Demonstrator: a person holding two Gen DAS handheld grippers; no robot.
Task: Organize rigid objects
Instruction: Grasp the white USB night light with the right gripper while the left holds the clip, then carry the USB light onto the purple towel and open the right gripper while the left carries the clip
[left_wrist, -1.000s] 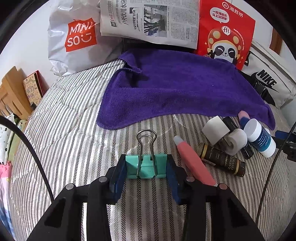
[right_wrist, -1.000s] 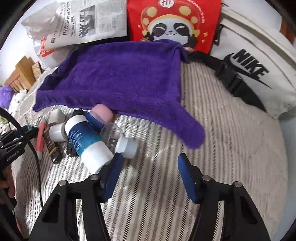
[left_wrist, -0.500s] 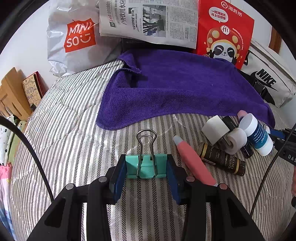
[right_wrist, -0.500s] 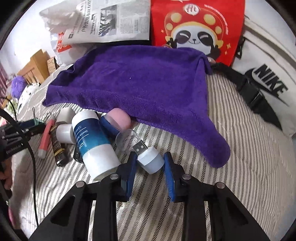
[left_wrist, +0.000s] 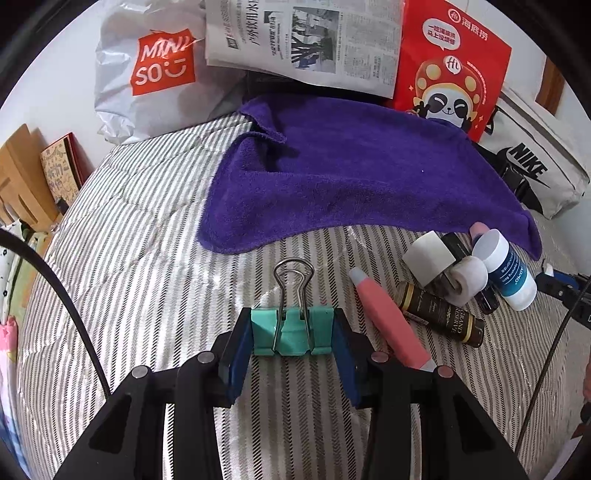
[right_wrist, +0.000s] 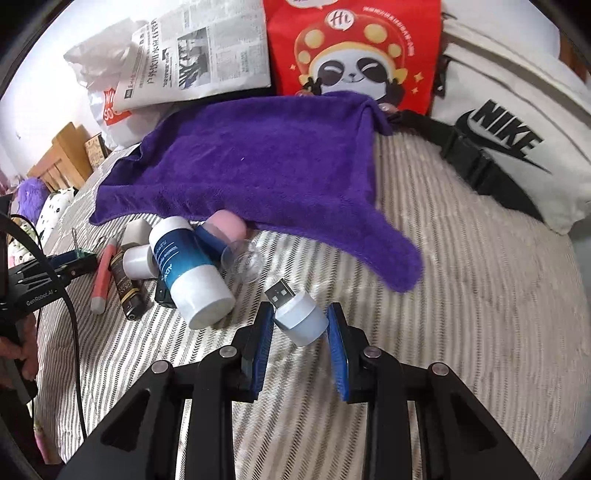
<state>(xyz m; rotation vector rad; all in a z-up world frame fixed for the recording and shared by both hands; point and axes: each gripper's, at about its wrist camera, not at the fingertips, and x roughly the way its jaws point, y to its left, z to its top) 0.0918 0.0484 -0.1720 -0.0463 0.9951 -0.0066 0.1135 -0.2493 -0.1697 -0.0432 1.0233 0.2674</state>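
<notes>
My left gripper (left_wrist: 291, 332) is shut on a teal binder clip (left_wrist: 291, 330), held just above the striped bedcover. My right gripper (right_wrist: 300, 325) is shut on a white USB plug light (right_wrist: 301, 319), lifted a little off the bedcover with its metal plug pointing up-left. A pile of small things lies by the purple towel (left_wrist: 351, 170): a blue-and-white bottle (right_wrist: 188, 269), a pink tube (left_wrist: 388, 317), a dark brown tube (left_wrist: 439, 314), a clear cap (right_wrist: 243, 262) and a pink-topped item (right_wrist: 225, 227).
Along the back stand a Miniso bag (left_wrist: 155, 74), a newspaper (left_wrist: 303, 40), a red panda bag (left_wrist: 450, 66) and a white Nike bag (right_wrist: 517, 129) with a black strap. Wooden furniture (left_wrist: 18, 177) is at the left edge.
My right gripper moved in, closed on the USB plug light and lifted it away from the clear cap. The left gripper holds the binder clip as before.
</notes>
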